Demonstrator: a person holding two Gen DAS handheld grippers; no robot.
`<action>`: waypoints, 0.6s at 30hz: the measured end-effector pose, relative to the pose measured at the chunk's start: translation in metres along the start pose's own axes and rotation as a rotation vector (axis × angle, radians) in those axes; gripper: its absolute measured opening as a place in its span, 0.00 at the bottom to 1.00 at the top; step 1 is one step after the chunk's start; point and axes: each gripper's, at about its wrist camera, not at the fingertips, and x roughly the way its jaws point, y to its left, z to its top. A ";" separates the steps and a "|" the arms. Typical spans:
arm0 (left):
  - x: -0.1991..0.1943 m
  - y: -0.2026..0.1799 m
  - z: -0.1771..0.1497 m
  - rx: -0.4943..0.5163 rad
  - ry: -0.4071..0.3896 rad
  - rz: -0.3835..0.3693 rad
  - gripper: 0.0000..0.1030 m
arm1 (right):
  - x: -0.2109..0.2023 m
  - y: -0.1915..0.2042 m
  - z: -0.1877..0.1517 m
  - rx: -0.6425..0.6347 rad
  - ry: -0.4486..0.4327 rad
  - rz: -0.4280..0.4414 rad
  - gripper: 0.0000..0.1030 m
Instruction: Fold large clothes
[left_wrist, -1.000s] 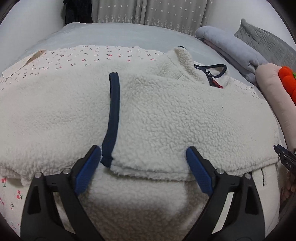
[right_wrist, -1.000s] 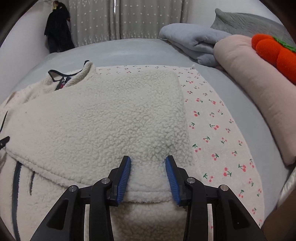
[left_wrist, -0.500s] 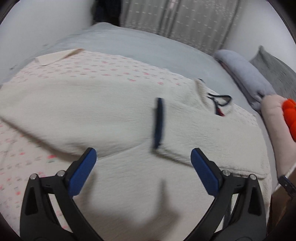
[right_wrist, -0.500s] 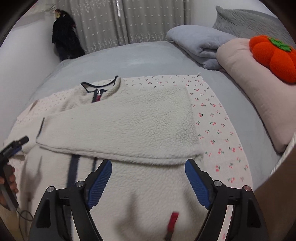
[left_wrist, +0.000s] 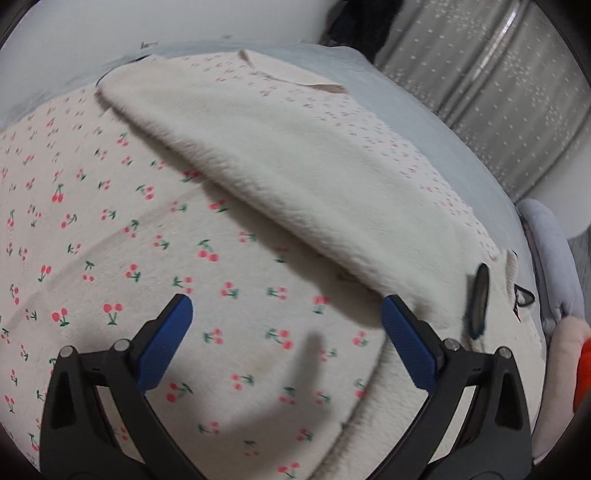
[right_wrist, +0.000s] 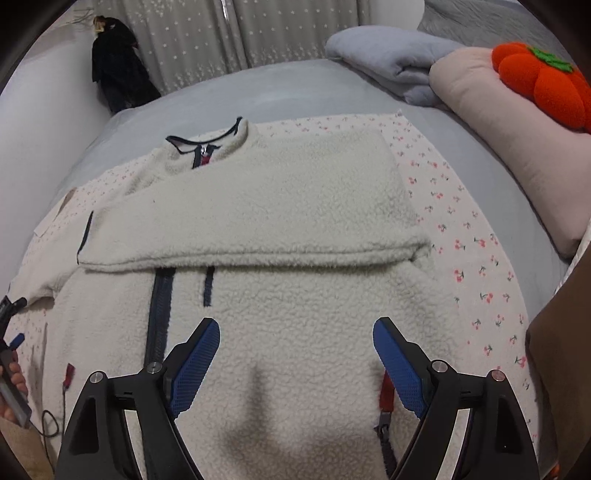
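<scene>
A cream fleece jacket (right_wrist: 280, 229) with navy trim lies flat on a cherry-print sheet (right_wrist: 476, 258). One sleeve is folded across its chest, cuff (right_wrist: 84, 236) at the left. Its collar (right_wrist: 207, 146) points away. My right gripper (right_wrist: 295, 354) is open and empty above the jacket's lower body. My left gripper (left_wrist: 284, 336) is open and empty over the cherry-print sheet (left_wrist: 110, 236), left of the jacket's other sleeve (left_wrist: 295, 184), which stretches out to the far left. The navy cuff (left_wrist: 478, 302) shows at the right of that view.
A pink pillow (right_wrist: 509, 122) with an orange plush toy (right_wrist: 543, 81) and a folded grey blanket (right_wrist: 391, 55) lie along the right side of the bed. Curtains (right_wrist: 258, 29) and a dark hanging garment (right_wrist: 118, 74) stand behind. The left hand-held gripper shows at the left edge (right_wrist: 11, 354).
My right gripper has let go of the folded sleeve, opened wide and pulled back. My left gripper has swung left, off the jacket body, over the sheet beside the outstretched sleeve.
</scene>
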 end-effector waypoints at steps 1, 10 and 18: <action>0.003 0.005 0.000 -0.013 0.003 -0.008 0.98 | 0.002 -0.001 -0.001 0.000 -0.001 0.003 0.84; 0.013 0.029 0.004 -0.103 -0.009 -0.147 0.98 | 0.027 0.004 -0.017 -0.048 0.073 -0.031 0.85; 0.011 0.067 0.024 -0.182 -0.101 -0.190 0.94 | 0.027 0.007 -0.022 -0.046 0.078 0.000 0.85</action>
